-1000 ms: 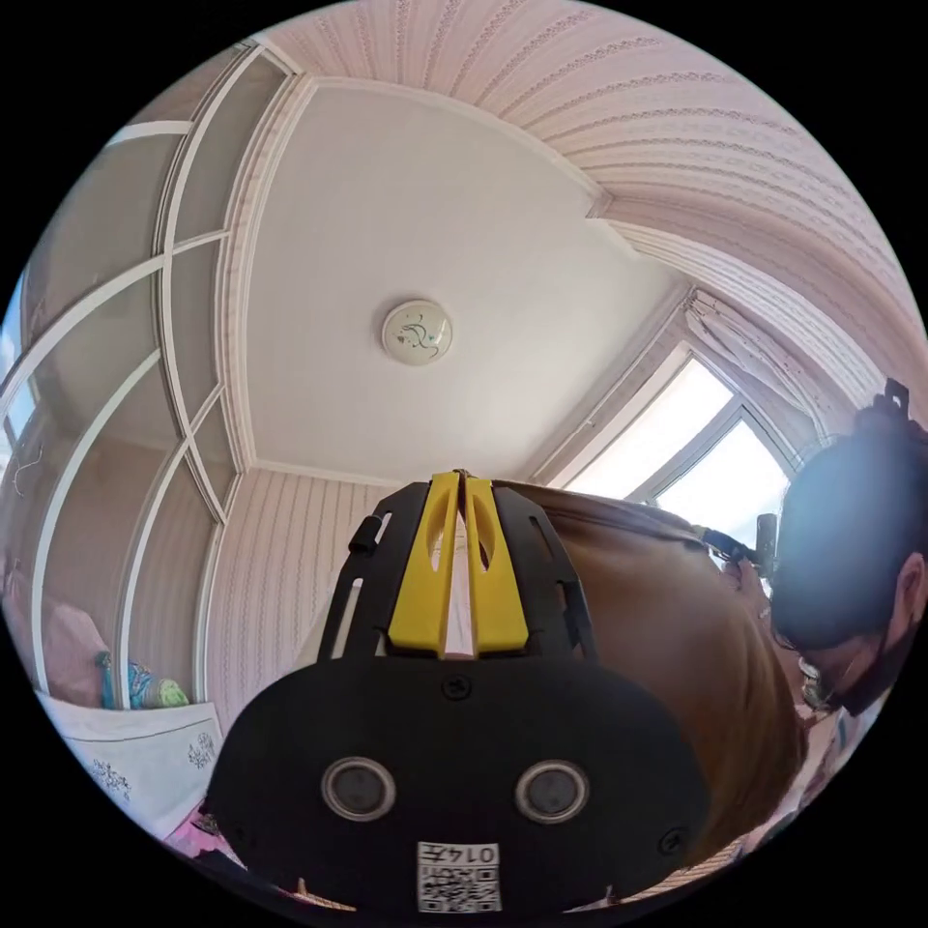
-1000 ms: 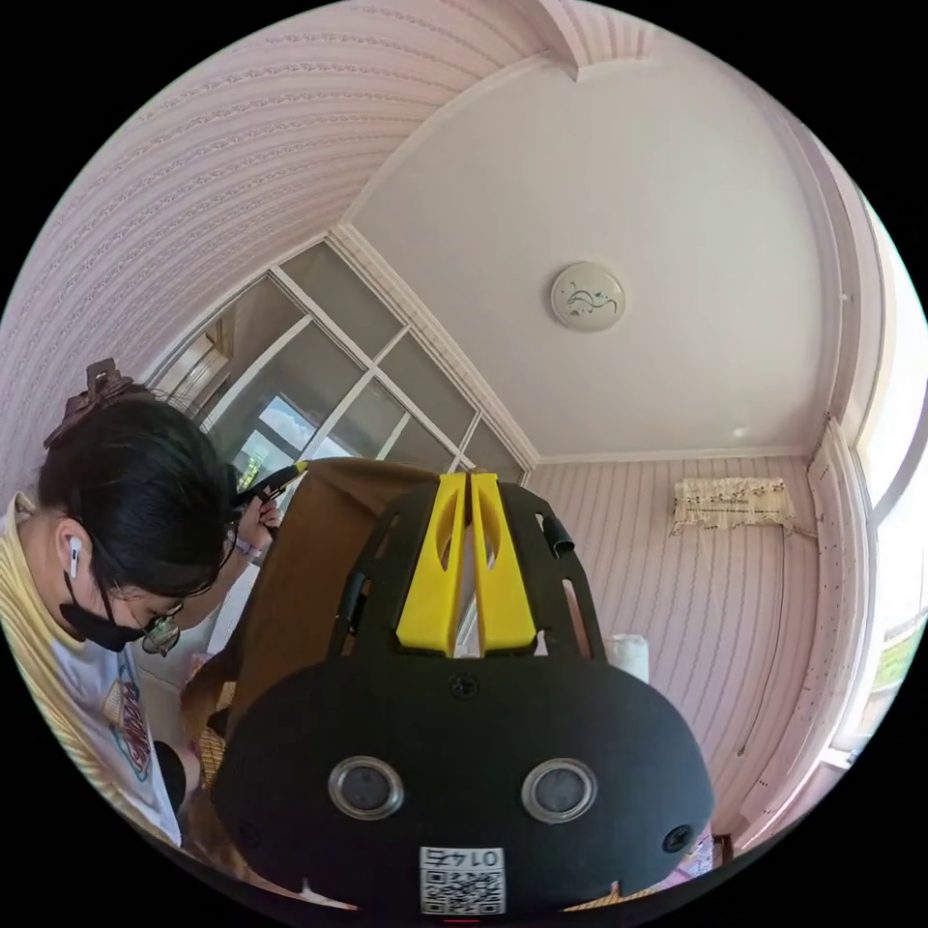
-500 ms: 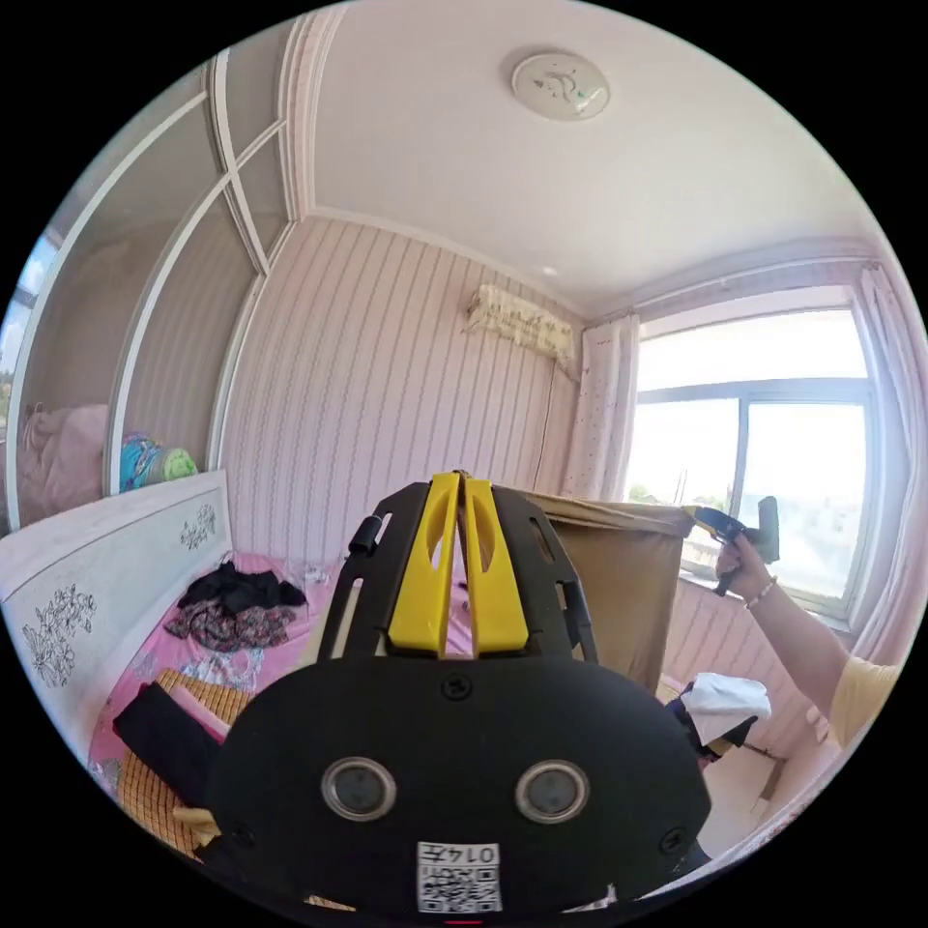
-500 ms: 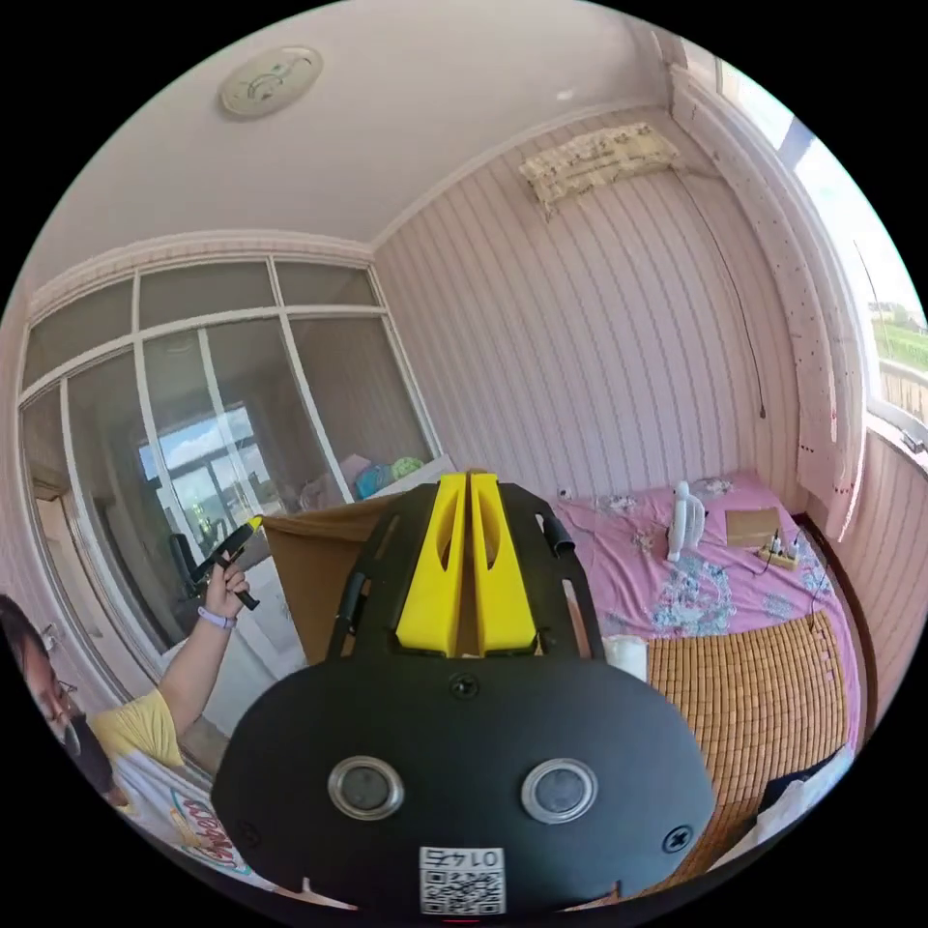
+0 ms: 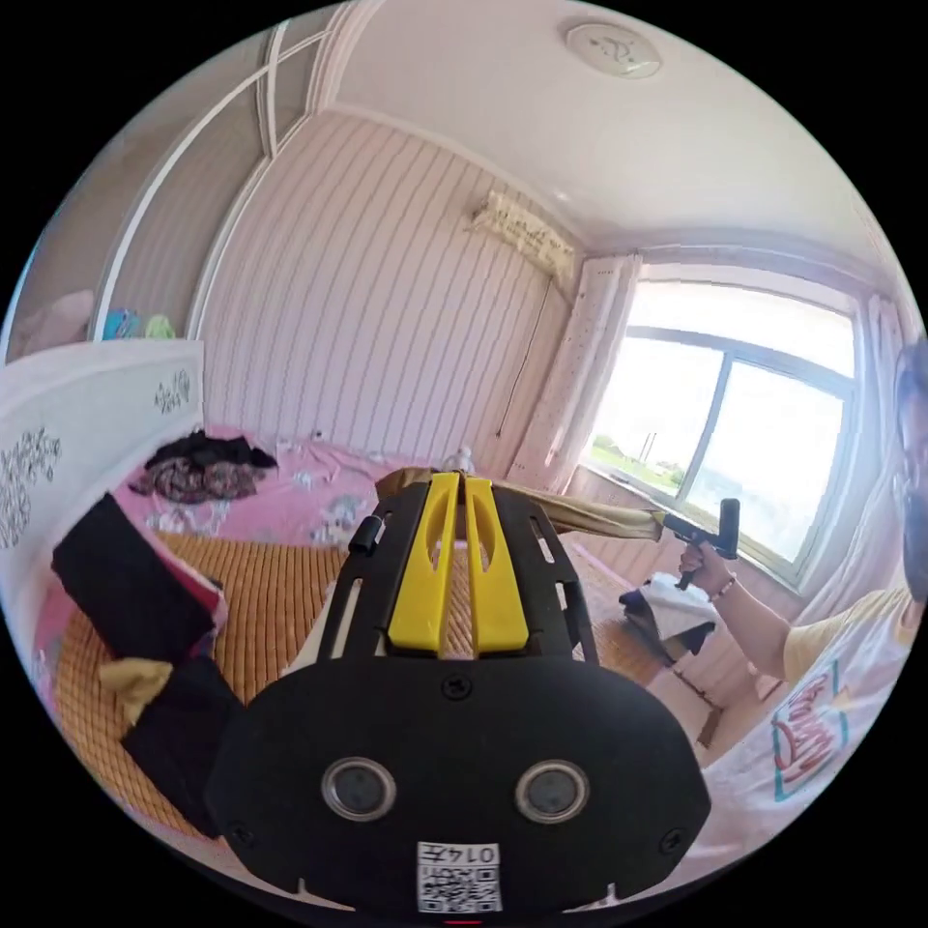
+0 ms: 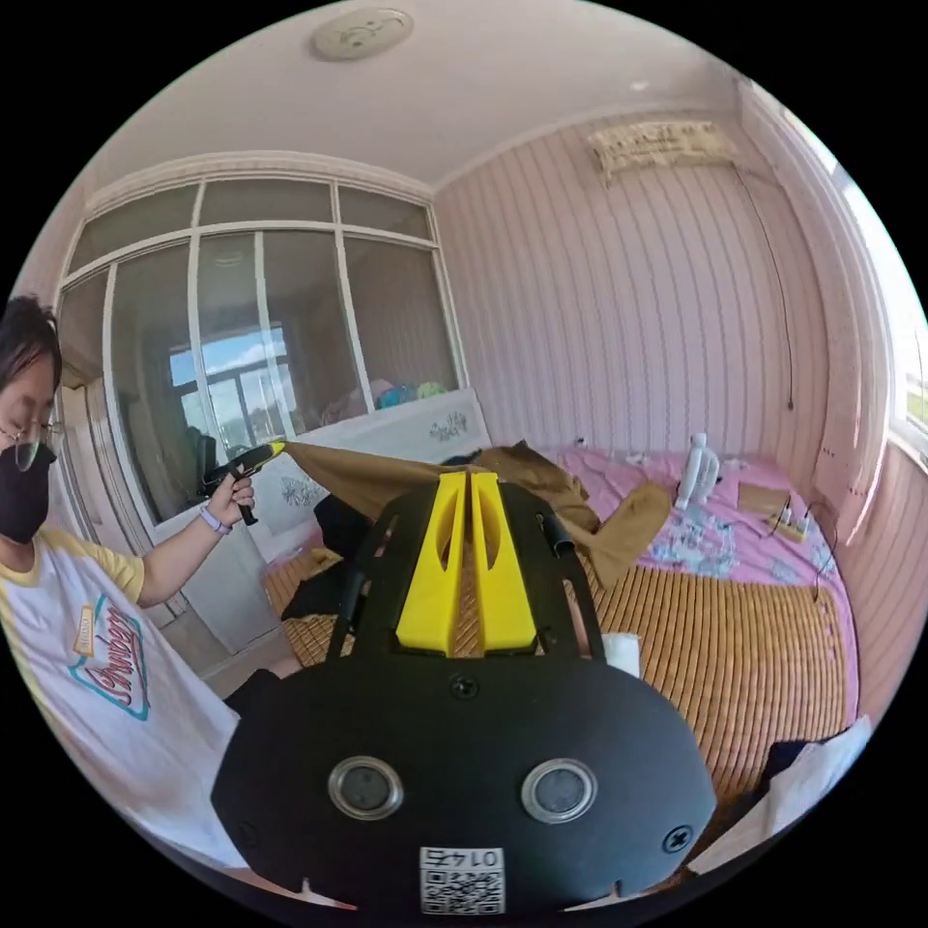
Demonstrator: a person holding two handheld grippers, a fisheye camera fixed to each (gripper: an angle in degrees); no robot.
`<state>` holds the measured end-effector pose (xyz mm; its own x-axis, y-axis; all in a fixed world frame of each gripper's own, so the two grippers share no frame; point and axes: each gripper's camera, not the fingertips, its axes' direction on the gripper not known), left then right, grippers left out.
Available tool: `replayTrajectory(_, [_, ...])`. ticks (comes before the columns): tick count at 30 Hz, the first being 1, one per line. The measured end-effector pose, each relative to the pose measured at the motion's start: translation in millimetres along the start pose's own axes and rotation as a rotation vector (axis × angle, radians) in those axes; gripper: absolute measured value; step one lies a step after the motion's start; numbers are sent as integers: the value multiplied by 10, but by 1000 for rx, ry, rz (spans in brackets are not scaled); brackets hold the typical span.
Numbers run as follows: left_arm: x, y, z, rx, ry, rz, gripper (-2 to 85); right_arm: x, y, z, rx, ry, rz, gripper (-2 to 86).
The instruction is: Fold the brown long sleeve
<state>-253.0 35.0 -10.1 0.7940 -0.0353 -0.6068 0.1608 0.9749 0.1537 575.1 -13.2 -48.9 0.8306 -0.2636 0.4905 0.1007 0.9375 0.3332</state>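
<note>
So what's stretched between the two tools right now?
The brown long sleeve spans the gap. In the right gripper view its edge runs from the left tool to the right tool, the rest sagging toward the bamboo mat.

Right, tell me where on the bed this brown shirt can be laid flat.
Best on the bare bamboo mat, between the brown long sleeve and the pink sheet. Crowded: dark clothes by the headboard.

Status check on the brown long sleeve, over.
Both tongs shut on the brown long sleeve, stretched in the air above the bed. Dark clothes on the mat.
</note>
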Motion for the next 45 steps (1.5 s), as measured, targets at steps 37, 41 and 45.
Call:
replayTrajectory(37, [-1400, 1970, 1555, -764, -69, -393, 38, 519, 2733, 1823, -638, 269, 695, 2])
replayTrajectory(41, [-1437, 1934, 1554, -717, -100, -404, 4, 420, 2728, 1801, -618, 273, 690, 1])
replayTrajectory(45, [-1421, 1898, 1571, -680, -110, -398, -8, 198, 2667, 1812, -630, 291, 616, 1])
